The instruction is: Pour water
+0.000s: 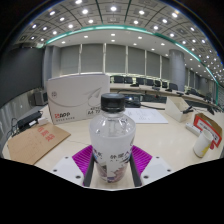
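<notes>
Table, one bottle in tongs

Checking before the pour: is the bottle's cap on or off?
On. A dark cap sits on the neck of the upright bottle, held between the gripper fingers.

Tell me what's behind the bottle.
Behind the bottle, held between the fingers, stands a white box on the table, with desks and monitors farther back. The bottle hides the table directly behind it and the box's right edge.
</notes>
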{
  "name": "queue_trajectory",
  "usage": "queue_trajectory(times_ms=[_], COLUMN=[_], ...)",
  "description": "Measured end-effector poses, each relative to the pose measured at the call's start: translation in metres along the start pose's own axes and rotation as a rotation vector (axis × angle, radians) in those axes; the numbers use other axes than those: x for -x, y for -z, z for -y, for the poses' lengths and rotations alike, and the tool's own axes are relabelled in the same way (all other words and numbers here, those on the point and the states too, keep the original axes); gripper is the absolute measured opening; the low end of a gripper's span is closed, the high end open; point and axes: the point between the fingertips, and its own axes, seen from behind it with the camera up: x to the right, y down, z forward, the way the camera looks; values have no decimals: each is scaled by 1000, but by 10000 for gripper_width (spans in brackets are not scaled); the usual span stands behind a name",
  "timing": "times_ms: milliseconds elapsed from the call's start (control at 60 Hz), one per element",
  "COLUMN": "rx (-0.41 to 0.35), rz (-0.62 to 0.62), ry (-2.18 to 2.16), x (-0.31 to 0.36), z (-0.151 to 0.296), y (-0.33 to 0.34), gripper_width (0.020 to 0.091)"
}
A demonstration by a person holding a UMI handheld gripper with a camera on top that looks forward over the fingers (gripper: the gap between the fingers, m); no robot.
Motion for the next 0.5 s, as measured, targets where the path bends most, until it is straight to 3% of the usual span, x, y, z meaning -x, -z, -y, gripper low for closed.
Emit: queue_trajectory(times_ms=[250,500], rx=[-19,-63], rz=[16,110], ry=[-32,-212], x=[-8,-29], z=[8,68], y=[3,32], gripper_width=[399,396])
